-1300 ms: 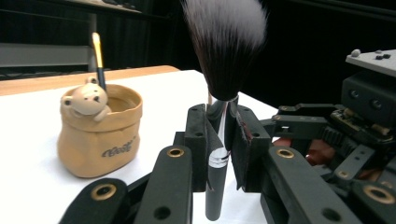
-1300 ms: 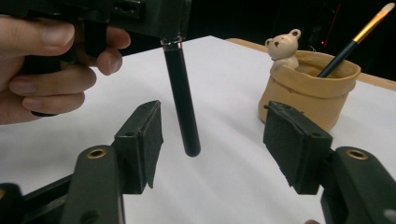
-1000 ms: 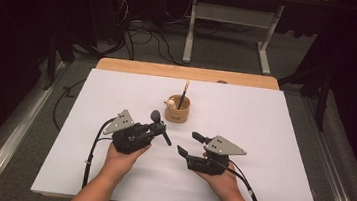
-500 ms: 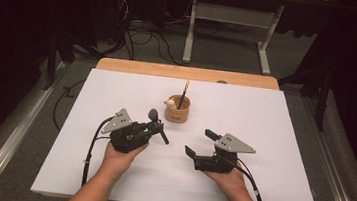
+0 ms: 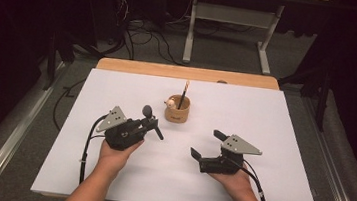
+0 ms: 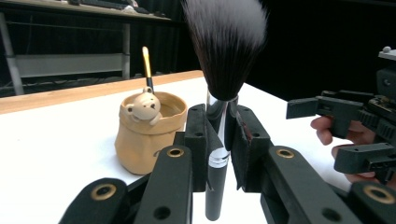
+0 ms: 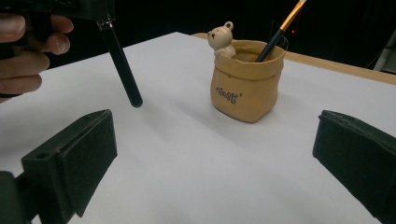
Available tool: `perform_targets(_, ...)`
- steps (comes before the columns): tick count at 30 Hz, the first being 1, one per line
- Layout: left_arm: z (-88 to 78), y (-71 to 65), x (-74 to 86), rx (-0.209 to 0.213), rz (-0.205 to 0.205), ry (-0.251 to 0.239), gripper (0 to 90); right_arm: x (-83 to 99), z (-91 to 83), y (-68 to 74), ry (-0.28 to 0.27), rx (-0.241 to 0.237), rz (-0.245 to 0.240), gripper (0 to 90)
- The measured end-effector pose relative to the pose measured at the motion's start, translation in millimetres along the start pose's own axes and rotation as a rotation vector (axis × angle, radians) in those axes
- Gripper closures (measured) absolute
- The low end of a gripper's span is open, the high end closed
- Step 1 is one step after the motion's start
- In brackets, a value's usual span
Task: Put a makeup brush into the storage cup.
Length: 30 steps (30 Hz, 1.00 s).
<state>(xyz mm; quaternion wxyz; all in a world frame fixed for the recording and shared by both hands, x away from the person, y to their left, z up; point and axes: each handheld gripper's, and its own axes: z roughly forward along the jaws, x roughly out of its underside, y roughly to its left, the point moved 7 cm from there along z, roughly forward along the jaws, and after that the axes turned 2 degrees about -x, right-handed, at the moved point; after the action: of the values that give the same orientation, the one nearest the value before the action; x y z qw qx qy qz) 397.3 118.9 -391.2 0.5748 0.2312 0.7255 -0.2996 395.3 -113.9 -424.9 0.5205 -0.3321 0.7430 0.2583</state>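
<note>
My left gripper (image 5: 149,126) is shut on a black makeup brush (image 5: 148,112), clamped at its silver ferrule. In the left gripper view the brush (image 6: 227,46) stands upright between the jaws, its bristle head at the top. A tan pouch-shaped cup (image 5: 177,109) with a small bear figure on its rim stands just beyond and holds a thin orange-handled brush (image 5: 183,93). My right gripper (image 5: 207,144) rests low at the right, open; its jaws have just been opening, with nothing between them. In the right gripper view the cup (image 7: 245,88) lies ahead of the gripper (image 7: 217,154).
A white sheet (image 5: 287,142) covers the table, with a wooden edge (image 5: 189,73) showing at the back. Beyond it are a dark floor, cables and a white desk frame (image 5: 230,15). In the right gripper view, the left hand (image 7: 23,56) is at the upper left.
The right gripper's jaws have spread wider apart and it has shifted slightly to the right. The left gripper and its brush have stayed put.
</note>
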Motion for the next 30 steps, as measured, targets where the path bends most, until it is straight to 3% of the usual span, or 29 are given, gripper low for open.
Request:
perform_targets(9,-1.3,2.3,-1.5,-0.025,0.02,-0.015,77.8,1.4,-7.0,-4.0,0.003,0.018,-0.007,1.3)
perform_targets(24,-2.1,6.8,-2.5,-0.035,0.009,-0.019,77.8,2.3,-22.3,-10.5,-0.015,0.037,0.001,1.3)
perform_targets(28,-1.8,7.8,-2.3,-0.037,-0.002,-0.017,77.8,0.0,-21.7,-10.6,-0.031,0.037,-0.001,1.3)
perform_targets(30,-0.6,6.5,-2.3,-0.028,-0.035,-0.022,77.7,0.4,-20.8,-10.3,-0.027,0.037,-0.008,1.3)
